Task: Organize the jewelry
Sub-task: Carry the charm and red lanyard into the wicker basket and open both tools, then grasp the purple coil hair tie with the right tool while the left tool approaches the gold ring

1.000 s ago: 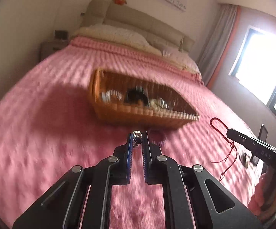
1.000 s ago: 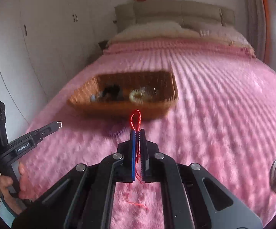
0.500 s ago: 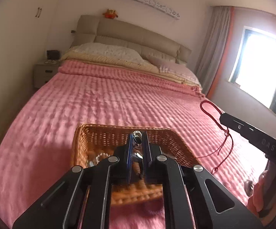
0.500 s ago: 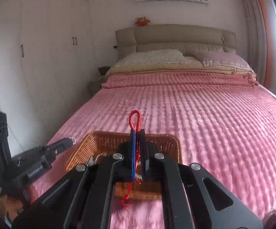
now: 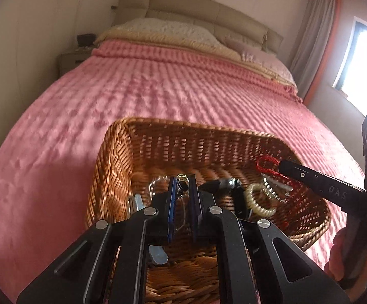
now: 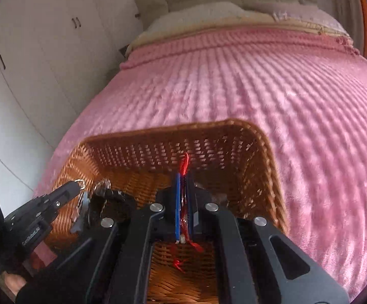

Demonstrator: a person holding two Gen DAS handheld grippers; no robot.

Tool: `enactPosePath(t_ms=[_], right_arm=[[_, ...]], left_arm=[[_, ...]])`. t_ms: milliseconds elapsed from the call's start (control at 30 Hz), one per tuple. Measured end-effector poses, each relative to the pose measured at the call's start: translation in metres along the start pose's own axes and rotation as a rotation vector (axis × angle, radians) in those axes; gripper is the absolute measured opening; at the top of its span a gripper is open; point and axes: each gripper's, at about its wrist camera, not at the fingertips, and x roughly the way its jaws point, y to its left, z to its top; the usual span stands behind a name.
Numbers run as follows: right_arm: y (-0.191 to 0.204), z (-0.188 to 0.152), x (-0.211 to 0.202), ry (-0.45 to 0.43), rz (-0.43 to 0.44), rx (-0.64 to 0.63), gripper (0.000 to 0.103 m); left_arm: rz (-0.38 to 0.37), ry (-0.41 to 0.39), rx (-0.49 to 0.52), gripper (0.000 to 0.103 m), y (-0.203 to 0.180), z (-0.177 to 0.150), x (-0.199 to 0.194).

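Note:
A wicker basket [image 5: 203, 129] [image 6: 264, 136] sits on the pink bed. My left gripper [image 5: 182, 180] is shut on a small metal ring piece with a thin chain [image 5: 182, 176], held over the basket's left part; it also shows in the right wrist view [image 6: 78, 185]. My right gripper [image 6: 182, 177] is shut on a red cord [image 6: 184, 162], held over the basket's right part; the cord also shows in the left wrist view [image 5: 265, 164]. Inside the basket lie a cream coil hair tie [image 5: 258, 202], a black hair piece [image 5: 221, 185] and a clear beaded bracelet [image 5: 155, 185].
The pink ribbed blanket [image 5: 158, 88] covers the bed all around the basket. Pillows and a beige headboard [image 5: 196, 7] stand at the far end. A nightstand [image 5: 72, 60] and white wardrobes [image 6: 44, 50] are to the left, a bright window [image 5: 361, 58] to the right.
Both grippers have moved forward and down, from before the basket to over its inside, each still holding its piece. The basket now fills the lower part of both views.

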Motion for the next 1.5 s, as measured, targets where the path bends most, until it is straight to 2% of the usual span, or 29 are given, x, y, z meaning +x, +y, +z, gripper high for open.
enactPosePath(t_ms=[67,133,167,400,433,467,533,567,700,833,967,1067,1200,1267,1300,1333,1400,1500], right_arm=[[0.001,-0.003,0.003,0.009,-0.001,-0.004,0.004],[0.001,-0.004,0.004,0.025,0.019,0.006,0.004],[0.001,-0.005,0.004,0.029,0.025,0.014,0.006],[0.006,-0.014,-0.03,-0.004,0.048,0.013,0.01],[0.008,-0.018,-0.038,-0.008,0.058,0.007,0.019],[0.011,-0.024,-0.049,-0.02,0.068,-0.001,0.032],[0.017,-0.037,-0.07,-0.051,0.068,-0.022,0.047],[0.02,-0.044,-0.08,-0.063,0.063,-0.033,0.047],[0.03,-0.075,-0.109,-0.07,0.098,-0.062,0.047],[0.037,-0.105,-0.114,-0.03,0.091,-0.092,0.047],[0.039,-0.122,-0.094,0.034,0.08,-0.105,0.047],[0.036,-0.122,-0.073,0.075,0.078,-0.089,0.047],[0.038,-0.118,-0.051,0.112,0.05,-0.095,0.047],[0.038,-0.114,-0.04,0.132,0.068,-0.082,0.035],[0.04,-0.112,-0.032,0.142,0.063,-0.081,0.034],[0.043,-0.11,-0.028,0.145,0.044,-0.083,0.031],[0.048,-0.109,-0.018,0.153,0.003,-0.103,0.018],[0.053,-0.114,-0.019,0.155,-0.044,-0.141,0.014]], left_arm=[[-0.005,0.014,-0.006,0.015,0.001,-0.002,0.001],[-0.024,0.007,-0.018,0.036,0.0,-0.002,-0.002],[-0.023,-0.009,-0.023,0.04,0.0,-0.002,-0.008],[-0.08,-0.105,-0.059,0.047,-0.003,-0.008,-0.062],[-0.082,-0.115,-0.059,0.047,-0.005,-0.011,-0.07],[-0.085,-0.127,-0.056,0.047,-0.007,-0.015,-0.081],[-0.092,-0.141,-0.051,0.047,-0.011,-0.026,-0.099],[-0.096,-0.145,-0.051,0.047,-0.013,-0.033,-0.109],[-0.105,-0.136,-0.04,0.047,-0.021,-0.065,-0.135],[-0.106,-0.085,-0.01,0.047,-0.031,-0.099,-0.143],[-0.104,-0.015,0.019,0.047,-0.04,-0.131,-0.133],[-0.111,0.026,0.028,0.047,-0.046,-0.149,-0.124],[-0.042,0.045,0.022,0.045,-0.043,-0.159,-0.109],[-0.069,0.037,0.012,0.045,-0.04,-0.159,-0.109],[-0.077,0.031,0.015,0.045,-0.039,-0.16,-0.11],[-0.087,0.031,0.018,0.045,-0.038,-0.162,-0.11],[-0.093,0.04,0.025,0.045,-0.039,-0.163,-0.109],[-0.112,0.052,0.047,0.045,-0.045,-0.166,-0.109]])
